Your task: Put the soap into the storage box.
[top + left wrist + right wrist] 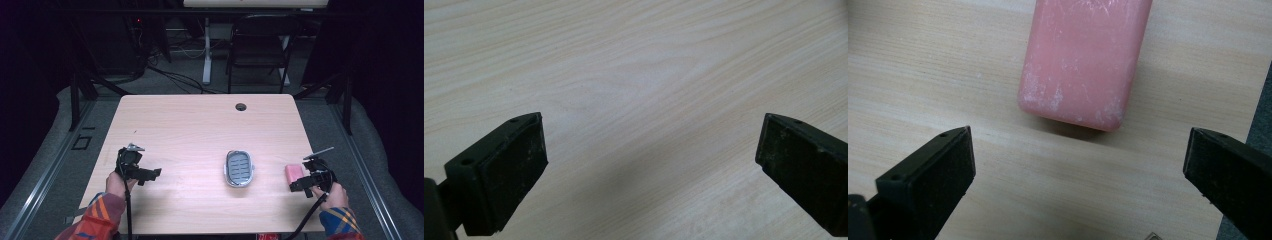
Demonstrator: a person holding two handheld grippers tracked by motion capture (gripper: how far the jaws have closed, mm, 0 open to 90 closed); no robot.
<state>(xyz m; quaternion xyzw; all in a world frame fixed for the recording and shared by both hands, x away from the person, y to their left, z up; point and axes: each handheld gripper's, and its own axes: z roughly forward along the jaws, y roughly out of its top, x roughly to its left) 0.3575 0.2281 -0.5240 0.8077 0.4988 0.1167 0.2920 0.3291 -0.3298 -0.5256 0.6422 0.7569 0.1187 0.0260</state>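
Lining up our right gripper (1078, 165), jaws apart, behind the pink soap (1083, 60); left gripper (649, 165), also apart, idles over bare table (634, 60).

Dim lab, wooden desk (200, 125), folding chair (260, 45), floor cables (175, 75)

A light wooden table (200, 125) stands on grey carpet (165, 85) in a dim room. Beyond its far edge are a black folding chair (260, 45), a white desk leg (206, 50) and floor cables (175, 75).
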